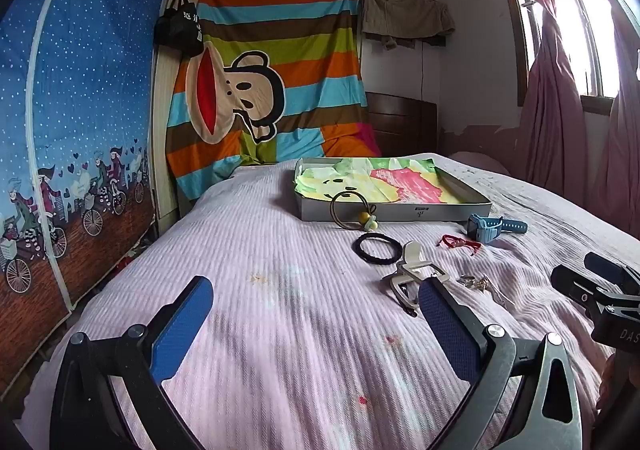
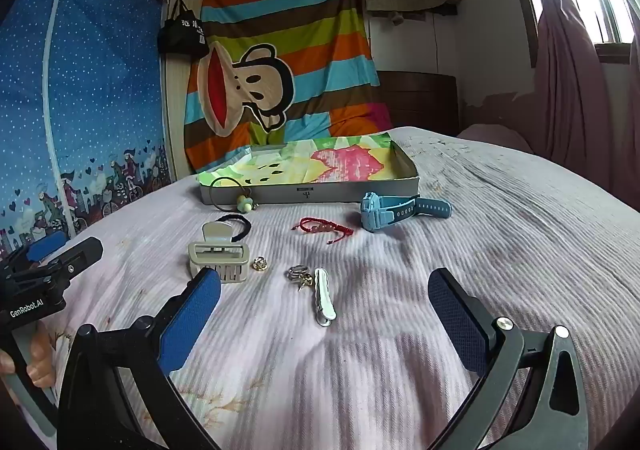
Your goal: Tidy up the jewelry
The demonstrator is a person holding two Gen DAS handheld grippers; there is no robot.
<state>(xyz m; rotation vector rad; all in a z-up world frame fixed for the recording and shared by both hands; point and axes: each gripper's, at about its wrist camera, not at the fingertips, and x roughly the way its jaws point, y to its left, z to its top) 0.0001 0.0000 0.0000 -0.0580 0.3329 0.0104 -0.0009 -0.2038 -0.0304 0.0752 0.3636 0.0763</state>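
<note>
Jewelry lies spread on a pink bedspread (image 2: 400, 330) in front of a shallow grey box (image 2: 320, 194) lined with colourful cloth. In the right wrist view I see a blue watch (image 2: 394, 210), a red cord bracelet (image 2: 320, 228), a black hair tie (image 2: 240, 226), a beaded hair ring (image 2: 230, 194), a beige claw clip (image 2: 218, 256), a small gold piece (image 2: 259, 263), silver rings (image 2: 298, 274) and a white hair clip (image 2: 324, 300). My right gripper (image 2: 324, 310) is open, just short of the white clip. My left gripper (image 1: 316, 310) is open over bare bedspread, left of the claw clip (image 1: 412, 270).
A blue dotted fabric wardrobe (image 1: 72, 110) stands along the bed's left side. A striped cartoon sheet (image 1: 272, 82) hangs behind the bed. Pink curtains (image 1: 560, 110) and a window are at the right. The other gripper shows at the edge of each view, with a hand (image 2: 36, 354) on its handle.
</note>
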